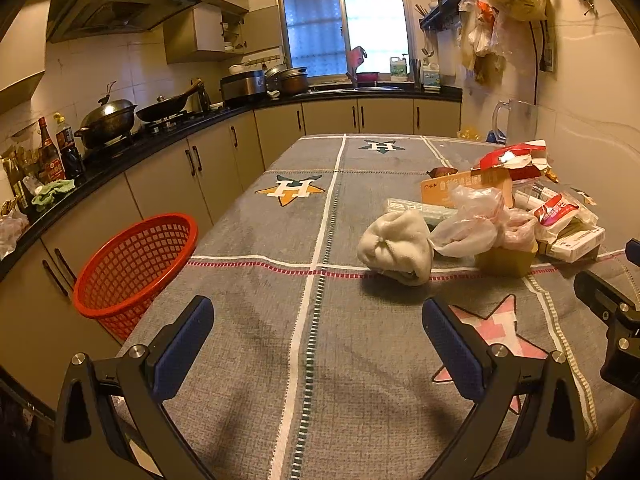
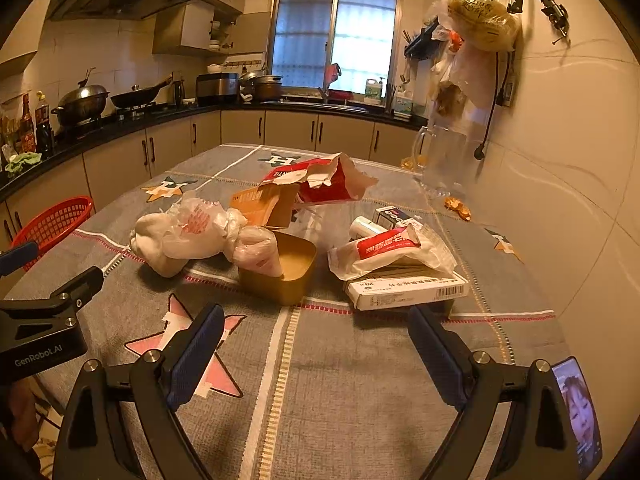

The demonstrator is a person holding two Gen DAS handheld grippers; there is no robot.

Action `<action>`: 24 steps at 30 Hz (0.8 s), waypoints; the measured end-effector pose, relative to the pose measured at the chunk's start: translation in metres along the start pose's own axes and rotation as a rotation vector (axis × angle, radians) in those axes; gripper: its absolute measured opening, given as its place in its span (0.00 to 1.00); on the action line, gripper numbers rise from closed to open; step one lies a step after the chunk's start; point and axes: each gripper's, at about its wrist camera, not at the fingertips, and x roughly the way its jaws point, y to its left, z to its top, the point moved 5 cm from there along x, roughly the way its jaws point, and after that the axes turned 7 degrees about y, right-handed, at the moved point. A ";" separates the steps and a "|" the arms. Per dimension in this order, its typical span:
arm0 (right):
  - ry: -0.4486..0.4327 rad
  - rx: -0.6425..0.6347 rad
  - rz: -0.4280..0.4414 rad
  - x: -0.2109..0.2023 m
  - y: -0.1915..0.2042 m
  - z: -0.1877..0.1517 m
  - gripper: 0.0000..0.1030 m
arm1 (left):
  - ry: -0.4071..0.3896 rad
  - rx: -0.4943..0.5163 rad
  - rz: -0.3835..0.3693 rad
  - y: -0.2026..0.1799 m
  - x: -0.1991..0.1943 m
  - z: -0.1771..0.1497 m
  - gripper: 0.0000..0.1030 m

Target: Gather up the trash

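I have both tongs wide open and holding nothing: the left tongs (image 1: 318,344) hang over bare cloth, the right tongs (image 2: 316,344) just short of the trash pile.

The risks, as I judge them: the thin plastic bag (image 2: 200,228) is draped into the yellow tub (image 2: 286,276), so pinching the bag may drag or tip the tub with it. The white medicine box (image 2: 404,290) carries a red-and-white packet (image 2: 384,248) loose on top; gripping the box alone would likely shed the packet. The torn red carton (image 2: 320,180) leans on an orange box (image 2: 260,206) and could topple the pile if nudged. The red basket (image 1: 134,268) sits at the left edge of the tabletop (image 1: 280,360), partly overhanging as far as I can tell, so a clumsy drop could push it off.

Containers: the basket shows nothing inside through its mesh. The tub holds only the end of the bag. A cream cloth bundle (image 1: 396,246) lies beside the bag, well apart from the basket. A clear glass jug (image 2: 444,160) by the wall looks empty.
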 end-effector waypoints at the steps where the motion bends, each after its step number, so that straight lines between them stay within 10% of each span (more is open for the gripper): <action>1: 0.001 0.000 0.000 0.000 0.001 0.000 0.93 | 0.000 -0.001 0.001 0.001 0.000 0.000 1.00; 24: 0.025 -0.008 0.008 0.009 0.006 -0.005 0.93 | 0.013 0.001 0.011 0.006 0.003 -0.006 1.00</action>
